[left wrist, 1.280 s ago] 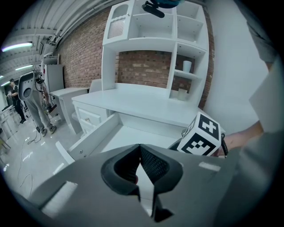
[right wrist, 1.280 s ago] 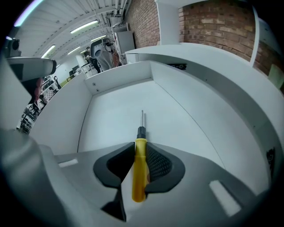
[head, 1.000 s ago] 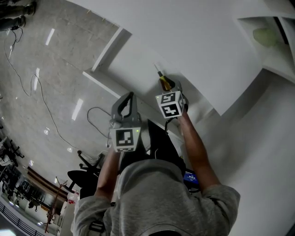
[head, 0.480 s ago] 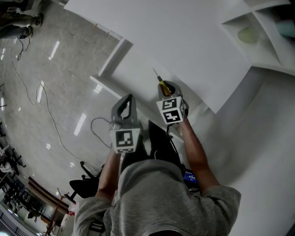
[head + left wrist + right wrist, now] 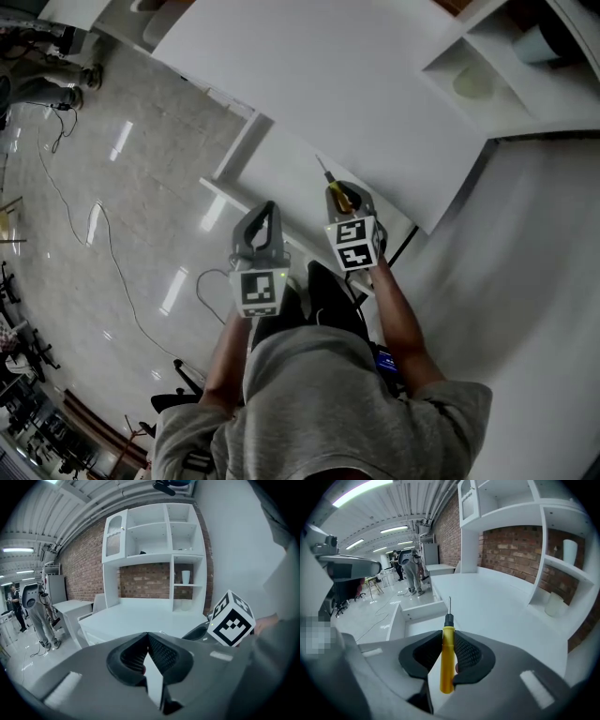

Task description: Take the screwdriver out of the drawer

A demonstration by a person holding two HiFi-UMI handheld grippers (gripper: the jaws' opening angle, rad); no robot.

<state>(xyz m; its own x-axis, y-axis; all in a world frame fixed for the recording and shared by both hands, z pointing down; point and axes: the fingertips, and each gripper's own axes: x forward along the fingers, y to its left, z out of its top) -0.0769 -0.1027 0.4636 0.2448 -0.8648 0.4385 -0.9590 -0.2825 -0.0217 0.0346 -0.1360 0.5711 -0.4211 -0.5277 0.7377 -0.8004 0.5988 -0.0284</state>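
Note:
My right gripper [image 5: 339, 199] is shut on a screwdriver [image 5: 335, 192] with a yellow handle [image 5: 447, 660]; its thin metal shaft [image 5: 449, 604] points forward past the jaws. It hangs in the air above the open white drawer [image 5: 272, 173], whose bare inside [image 5: 423, 623] lies below and ahead of the tool. My left gripper [image 5: 265, 208] hovers just to the left at the same height. Its jaws [image 5: 148, 637] meet at the tip with nothing between them. The right gripper's marker cube [image 5: 232, 618] shows beside it.
The white desk top [image 5: 328, 84] stretches beyond the drawer, with a white shelf unit [image 5: 487, 75] at its right end holding a cup [image 5: 569, 550]. A cable [image 5: 103, 244] runs over the shiny floor on the left. People [image 5: 410, 571] stand farther off.
Both grippers have risen together, and the screwdriver has gone up with the right one, farther above the drawer. More of the shelf unit has come into the head view.

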